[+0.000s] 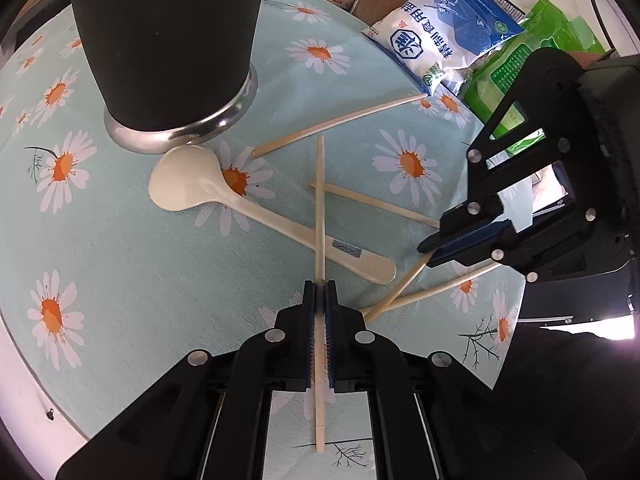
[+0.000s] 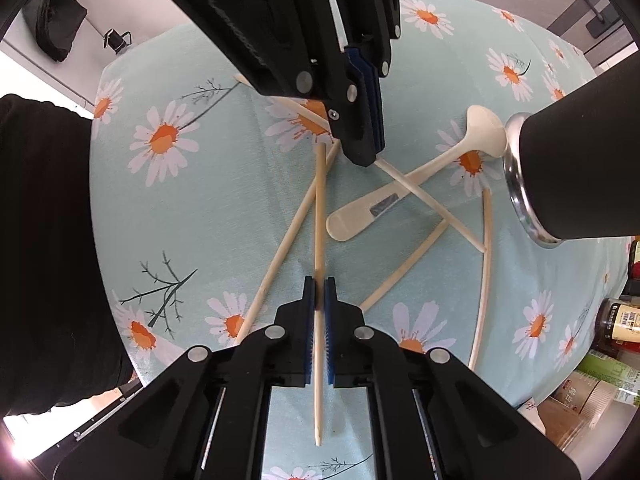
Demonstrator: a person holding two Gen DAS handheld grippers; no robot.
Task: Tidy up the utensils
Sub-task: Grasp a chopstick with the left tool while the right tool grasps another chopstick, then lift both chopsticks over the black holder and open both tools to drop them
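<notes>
Several pale wooden chopsticks and a white spoon [image 1: 192, 186] lie crossed on a daisy-print tablecloth [image 1: 140, 280]. My left gripper [image 1: 319, 286] is shut on one chopstick [image 1: 319, 200], which runs straight out between the pads and crosses over the spoon's handle. A black cup [image 1: 168, 40] with a metal base stands upright just behind the spoon's bowl. My right gripper [image 2: 319, 282] is shut on another chopstick [image 2: 320, 208], pointing down at the table. In the right wrist view the left gripper [image 2: 366, 156] hangs above the spoon [image 2: 400, 188] and the cup [image 2: 580, 176] is at the right.
A blue-and-white bag [image 1: 444, 36] and a green bag [image 1: 520, 68] lie at the table's far edge, with jars behind them. Loose chopsticks [image 2: 288, 248] [image 2: 484, 280] fan out around the spoon. Bottles [image 2: 620, 320] stand at the right, and a black sleeve [image 2: 40, 240] is at the left.
</notes>
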